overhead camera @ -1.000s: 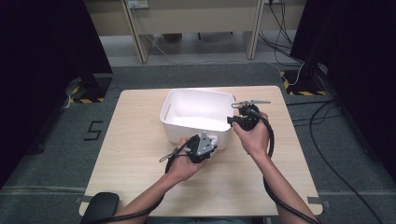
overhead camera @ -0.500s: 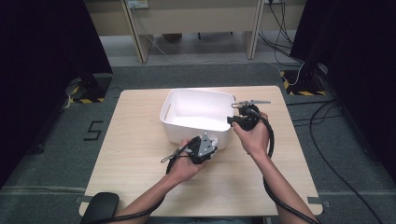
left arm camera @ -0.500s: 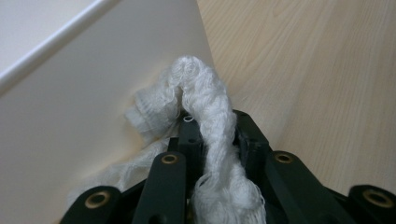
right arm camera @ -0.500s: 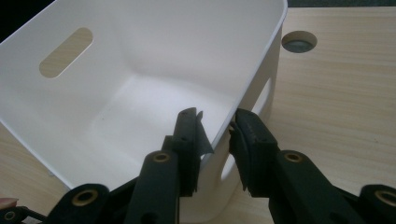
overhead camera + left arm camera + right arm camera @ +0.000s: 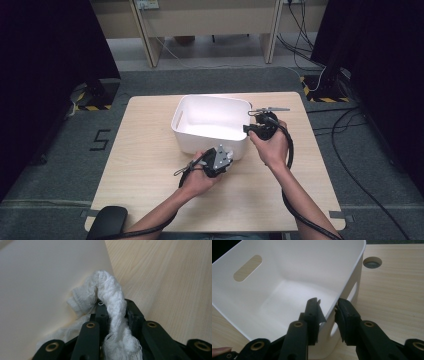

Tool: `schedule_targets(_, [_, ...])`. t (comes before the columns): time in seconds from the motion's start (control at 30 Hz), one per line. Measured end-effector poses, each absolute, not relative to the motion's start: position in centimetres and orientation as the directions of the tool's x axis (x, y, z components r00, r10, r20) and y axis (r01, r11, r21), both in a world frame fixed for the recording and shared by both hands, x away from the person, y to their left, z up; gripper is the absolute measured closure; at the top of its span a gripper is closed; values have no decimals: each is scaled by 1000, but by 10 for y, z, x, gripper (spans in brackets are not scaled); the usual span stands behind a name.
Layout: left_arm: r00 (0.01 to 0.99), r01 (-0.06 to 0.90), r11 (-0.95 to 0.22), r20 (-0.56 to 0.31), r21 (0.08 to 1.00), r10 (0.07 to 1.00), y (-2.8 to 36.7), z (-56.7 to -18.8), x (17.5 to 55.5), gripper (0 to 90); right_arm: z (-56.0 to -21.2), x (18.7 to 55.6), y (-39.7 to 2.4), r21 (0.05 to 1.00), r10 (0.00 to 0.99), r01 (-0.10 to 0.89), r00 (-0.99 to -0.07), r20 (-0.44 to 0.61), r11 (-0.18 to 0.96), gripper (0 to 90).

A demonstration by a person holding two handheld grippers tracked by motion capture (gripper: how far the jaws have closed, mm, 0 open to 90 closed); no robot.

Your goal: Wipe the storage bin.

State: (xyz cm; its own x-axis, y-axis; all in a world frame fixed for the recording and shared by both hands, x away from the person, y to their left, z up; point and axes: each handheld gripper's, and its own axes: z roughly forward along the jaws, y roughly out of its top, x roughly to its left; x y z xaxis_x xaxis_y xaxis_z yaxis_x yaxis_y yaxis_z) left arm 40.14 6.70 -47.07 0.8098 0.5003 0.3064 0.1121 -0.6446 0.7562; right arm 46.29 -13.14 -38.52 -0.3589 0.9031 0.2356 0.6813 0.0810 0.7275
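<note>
White frayed cloth (image 5: 110, 305) is pinched in the left hand-held gripper (image 5: 218, 161), pressed against the smooth plastic bin (image 5: 210, 131); the right hand-held gripper (image 5: 327, 312) clamps its rim on the pale wooden worktop (image 5: 145, 170).

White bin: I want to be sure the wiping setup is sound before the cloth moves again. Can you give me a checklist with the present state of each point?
1. Left claw clamped on the white cloth: ok.
2. Cloth against the outer wall of the white bin: ok, it is bunched up against it.
3. Right claw astride the bin's rim, one jaw inside and one outside: ok.
4. Right claw pressing firmly on the rim: cannot tell.
5. Bin standing flat on the wooden table: ok.
6. Bin's inside free of objects: ok, as far as shown.
</note>
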Motion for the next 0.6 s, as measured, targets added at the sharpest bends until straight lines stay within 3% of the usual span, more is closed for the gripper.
schedule_targets(0.6, [817, 133, -658, 293, 741, 496, 66, -481, 406, 755, -385, 463, -131, 729, 902, 680, -363, 233, 85, 713])
